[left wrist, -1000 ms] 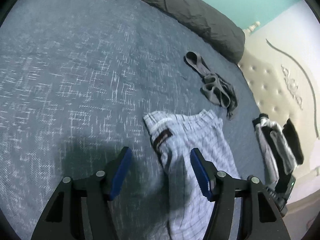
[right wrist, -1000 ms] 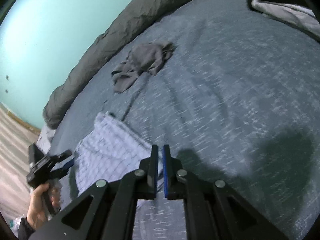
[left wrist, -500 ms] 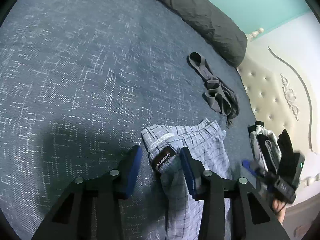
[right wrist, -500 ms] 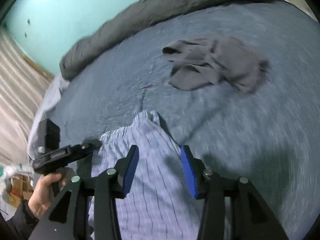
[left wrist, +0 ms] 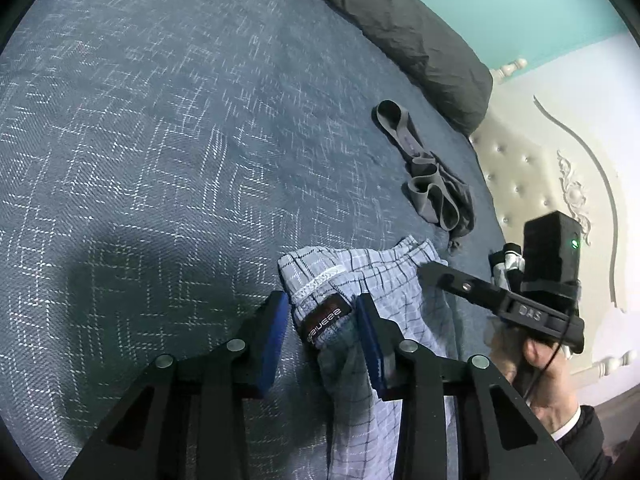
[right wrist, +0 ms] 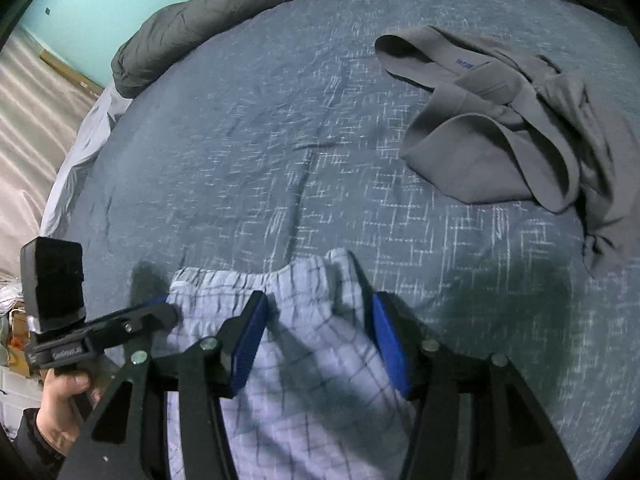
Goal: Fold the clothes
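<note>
Light blue checked shorts (left wrist: pixel 372 272) lie bunched on the blue bed cover (left wrist: pixel 160 160). My left gripper (left wrist: pixel 321 300) is shut on their waistband, with the dark label between the blue pads. In the right wrist view the left gripper's tip (right wrist: pixel 168 308) sits at the left corner of the shorts (right wrist: pixel 312 360). My right gripper (right wrist: pixel 318 300) hovers over the other side of the waistband. Its jaws are opening, and the cloth lies under and between them without being pressed. In the left wrist view the right gripper (left wrist: pixel 430 274) appears side-on, held by a hand (left wrist: pixel 536 376).
Crumpled grey underwear (right wrist: pixel 500 128) lies just beyond the shorts. A dark grey duvet (left wrist: pixel 400 28) runs along the far edge of the bed. A cream tufted headboard (left wrist: pixel 532 184) and a small stack of clothes (left wrist: pixel 508 264) are at the right. The floor (right wrist: pixel 32 120) drops off left of the bed.
My left jaws narrowed onto the waistband label. My right gripper swung across the bed to the shorts, rolled, and went from shut to wide apart.
</note>
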The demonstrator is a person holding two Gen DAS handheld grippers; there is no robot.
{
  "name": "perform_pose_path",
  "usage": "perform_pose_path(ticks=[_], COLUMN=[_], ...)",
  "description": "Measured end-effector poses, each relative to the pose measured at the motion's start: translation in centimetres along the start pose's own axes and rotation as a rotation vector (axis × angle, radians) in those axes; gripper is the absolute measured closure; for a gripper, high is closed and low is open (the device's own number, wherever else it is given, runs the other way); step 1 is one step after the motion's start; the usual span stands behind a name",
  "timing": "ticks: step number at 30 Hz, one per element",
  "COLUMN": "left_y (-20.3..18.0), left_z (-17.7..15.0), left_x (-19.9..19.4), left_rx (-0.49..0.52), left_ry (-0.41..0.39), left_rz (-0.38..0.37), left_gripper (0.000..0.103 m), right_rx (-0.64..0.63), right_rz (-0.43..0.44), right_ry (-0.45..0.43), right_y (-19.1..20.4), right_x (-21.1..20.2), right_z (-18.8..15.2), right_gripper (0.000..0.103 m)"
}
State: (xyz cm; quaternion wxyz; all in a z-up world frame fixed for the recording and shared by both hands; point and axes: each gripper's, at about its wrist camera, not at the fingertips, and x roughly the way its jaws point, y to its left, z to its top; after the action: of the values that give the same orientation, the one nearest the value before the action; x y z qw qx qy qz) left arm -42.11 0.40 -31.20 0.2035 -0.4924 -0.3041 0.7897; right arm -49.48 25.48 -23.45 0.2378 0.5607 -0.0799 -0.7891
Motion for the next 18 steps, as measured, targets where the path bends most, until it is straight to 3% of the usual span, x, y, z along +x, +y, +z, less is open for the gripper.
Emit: perform_pose_path(ticks=[2, 3, 5, 7, 9, 18], left_y=[-0.2, -0.2, -0.4, -0.4, -0.6, -2.7], left_z=[-0.2, -0.2, -0.3, -0.3, -0.4, -0.8], left_x=[0.1, 0.2, 0.3, 0.3, 0.3, -1.0], left_rx=[0.005, 0.009, 0.013, 0.016, 0.024, 0.081], left_ry=[-0.001, -0.001, -0.006, -0.011, -0.015, -0.047], left_rz=[0.001, 0.002, 0.006, 0.009, 0.015, 0.023], left_gripper=[0.065, 0.065, 0.066, 0.068, 0.069, 0.074], right_rx=[-0.011, -0.021, -0.032, -0.058, -0.093, -0.133], right_rz=[0.019, 0.029, 0.03, 0.032, 0.025, 0.078], right_ry=[-0.01, -0.015, -0.022, -0.03, -0.045, -0.136], right_y=[0.0, 0.1, -0.1, 0.1, 0.6, 1.4], right_x=[0.2, 0.3, 0.3, 0.2, -0.1, -3.2], right_z=[-0.1, -0.2, -0.4, -0.7, -1.0, -1.9], right_gripper=[0.055, 0.065, 0.07, 0.084, 0.09, 0.094])
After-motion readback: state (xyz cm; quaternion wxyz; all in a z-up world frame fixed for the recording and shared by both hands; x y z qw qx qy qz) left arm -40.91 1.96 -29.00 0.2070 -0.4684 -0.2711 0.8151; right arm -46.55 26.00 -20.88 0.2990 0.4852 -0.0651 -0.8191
